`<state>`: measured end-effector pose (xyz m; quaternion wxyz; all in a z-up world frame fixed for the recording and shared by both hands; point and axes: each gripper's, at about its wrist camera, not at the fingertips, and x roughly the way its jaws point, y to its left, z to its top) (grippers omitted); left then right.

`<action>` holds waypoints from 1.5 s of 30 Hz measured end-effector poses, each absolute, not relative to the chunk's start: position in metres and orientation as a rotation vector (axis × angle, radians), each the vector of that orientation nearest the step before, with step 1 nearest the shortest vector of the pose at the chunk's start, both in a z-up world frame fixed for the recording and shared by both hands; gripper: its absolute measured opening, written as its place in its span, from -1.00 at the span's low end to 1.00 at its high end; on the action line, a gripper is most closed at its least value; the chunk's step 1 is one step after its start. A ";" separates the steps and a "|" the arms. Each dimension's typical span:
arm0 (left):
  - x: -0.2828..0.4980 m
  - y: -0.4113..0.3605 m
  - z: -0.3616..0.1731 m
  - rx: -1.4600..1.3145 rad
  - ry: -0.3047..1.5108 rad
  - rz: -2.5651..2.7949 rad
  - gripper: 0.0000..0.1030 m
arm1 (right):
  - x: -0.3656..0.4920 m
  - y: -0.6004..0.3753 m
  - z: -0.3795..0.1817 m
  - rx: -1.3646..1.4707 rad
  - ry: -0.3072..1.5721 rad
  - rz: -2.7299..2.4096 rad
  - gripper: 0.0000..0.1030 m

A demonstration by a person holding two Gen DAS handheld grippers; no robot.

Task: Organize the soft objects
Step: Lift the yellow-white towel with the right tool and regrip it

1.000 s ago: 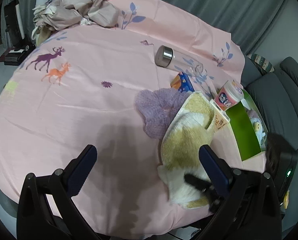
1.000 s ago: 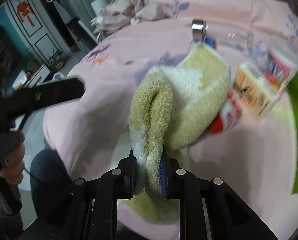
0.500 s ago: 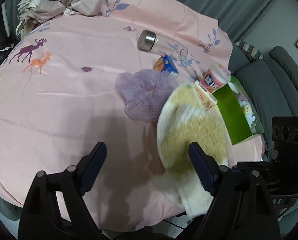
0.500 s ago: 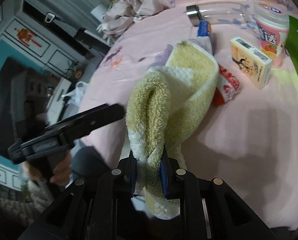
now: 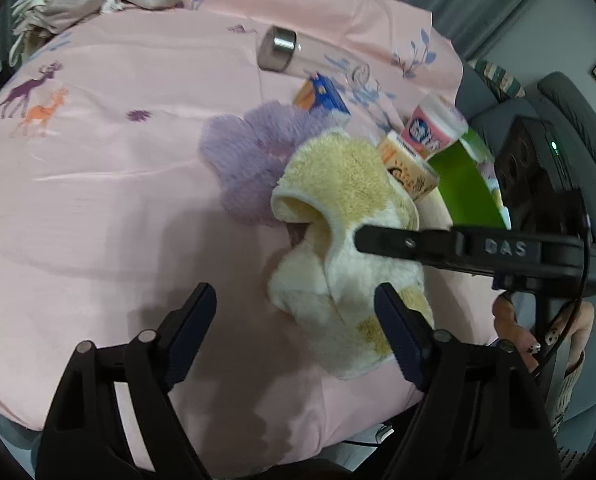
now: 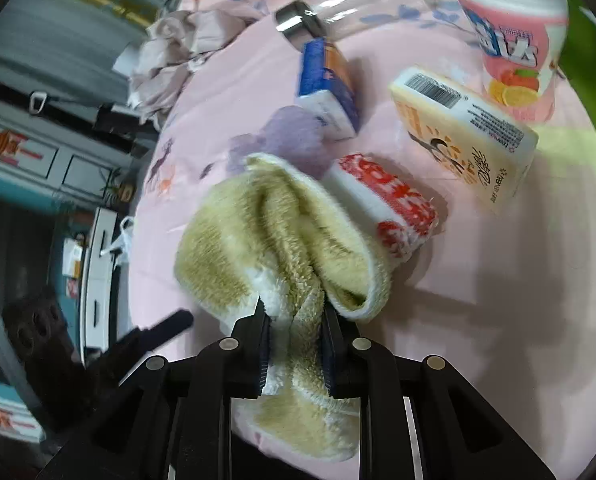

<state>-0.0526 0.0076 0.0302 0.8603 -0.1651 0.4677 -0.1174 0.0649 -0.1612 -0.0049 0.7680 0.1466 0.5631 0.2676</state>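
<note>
In the left wrist view the left gripper (image 5: 294, 316) hangs with jaws spread wide and nothing between them, above the pink bedsheet (image 5: 98, 200); the yellow towel (image 5: 337, 216), fluffy with cream patches and a white hem, lies crumpled and folded over itself, overlapping a purple flower-shaped cloth (image 5: 246, 160); in the right wrist view the right gripper (image 6: 296, 344) is clenched on a bunched fold of the yellow towel (image 6: 282, 240), whose plush pile fans out into two lobes above the jaws, touching a red-and-white packet (image 6: 389, 204).
</note>
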 end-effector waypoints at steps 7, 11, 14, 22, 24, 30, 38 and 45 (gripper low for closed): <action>-0.033 -0.008 0.010 -0.343 1.007 -0.234 -0.19 | 0.051 -0.168 0.003 0.301 1.211 0.591 -0.04; -0.029 -0.006 0.009 -0.338 1.001 -0.219 -0.31 | 0.040 -0.183 0.025 0.217 1.134 0.543 0.13; -0.028 -0.005 0.009 -0.340 1.002 -0.218 -0.31 | 0.040 -0.196 0.038 0.214 1.046 0.501 0.23; -0.026 -0.013 0.009 -0.314 0.996 -0.208 -0.36 | 0.061 -0.177 0.010 0.274 1.088 0.602 0.27; -0.025 -0.014 0.008 -0.311 0.996 -0.205 -0.39 | 0.059 -0.169 0.002 0.289 1.105 0.628 0.06; -0.028 -0.018 0.009 -0.313 0.979 -0.224 -0.67 | 0.046 -0.158 0.001 0.286 1.074 0.701 -0.28; -0.040 -0.026 0.033 -0.285 0.910 -0.237 -0.77 | 0.032 -0.162 0.018 0.317 1.033 0.753 -0.29; -0.054 -0.036 0.080 -0.234 0.794 -0.254 -0.78 | 0.012 -0.176 0.059 0.348 0.911 0.782 -0.29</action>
